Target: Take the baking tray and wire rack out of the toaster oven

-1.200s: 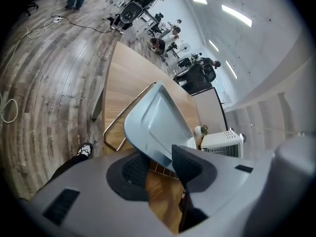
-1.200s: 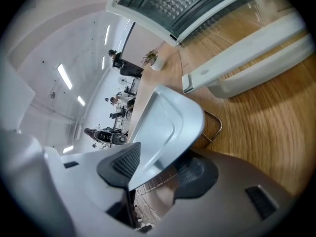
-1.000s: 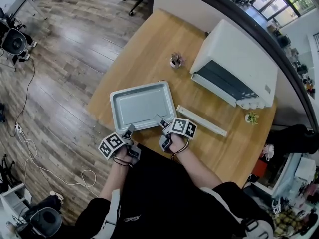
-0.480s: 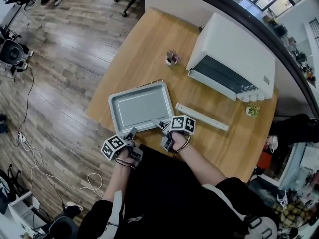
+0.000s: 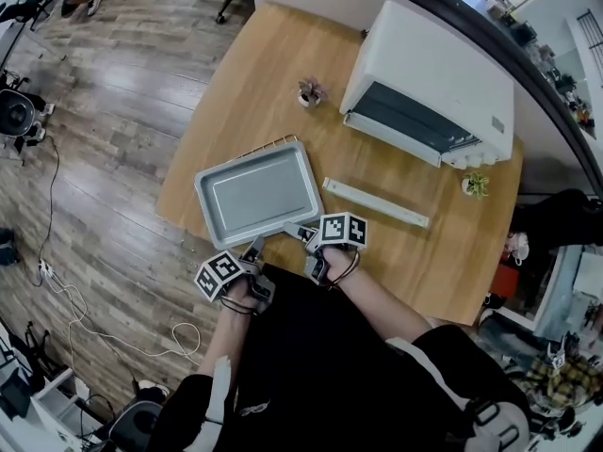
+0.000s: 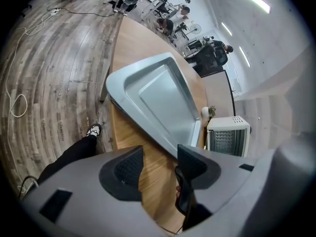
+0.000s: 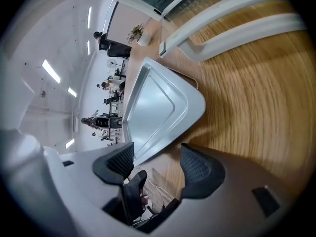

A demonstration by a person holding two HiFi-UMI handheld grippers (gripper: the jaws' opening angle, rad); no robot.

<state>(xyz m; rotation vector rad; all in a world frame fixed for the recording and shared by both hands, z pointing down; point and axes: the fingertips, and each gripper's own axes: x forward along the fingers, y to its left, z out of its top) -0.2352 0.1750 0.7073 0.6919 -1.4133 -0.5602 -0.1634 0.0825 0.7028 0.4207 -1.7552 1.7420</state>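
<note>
- A rectangular baking tray (image 5: 256,194) of dull grey metal, with rounded corners and a raised rim, lies flat near the left end of a wooden desk (image 5: 250,69), close to its near edge.
- Only a thin line of the wire rack (image 5: 273,144) shows, peeking out along the tray's far edge. The rest is hidden beneath the tray.
- The left gripper (image 6: 160,152) sits at the tray's near edge, released. Its jaws have just been opening, its ribbed dark pads stand apart, and bare wood grain lies between them. The tray's rim runs just ahead of the tips.
- The right gripper (image 7: 157,151) is also released, beside the tray's near right corner. Its textured pads are apart and press on nothing.
- The boxy white toaster oven (image 5: 443,73) stands at the far right of the desk, well apart from the tray, with its dark front facing the person. Its interior cannot be made out in the head view.
- A long white strip (image 5: 375,203) lies on the desk between the oven and the tray. What it is cannot be told.
- Two small potted plants stand on the desk, one (image 5: 309,92) to the left of the oven and one (image 5: 476,185) at its near right corner. Both are too small to show detail.
- Grey-brown plank floor (image 5: 113,111) surrounds the desk, with a loose cable (image 5: 66,281) trailing across it.
- The person's dark clothing covers the desk's near edge below the grippers.
</note>
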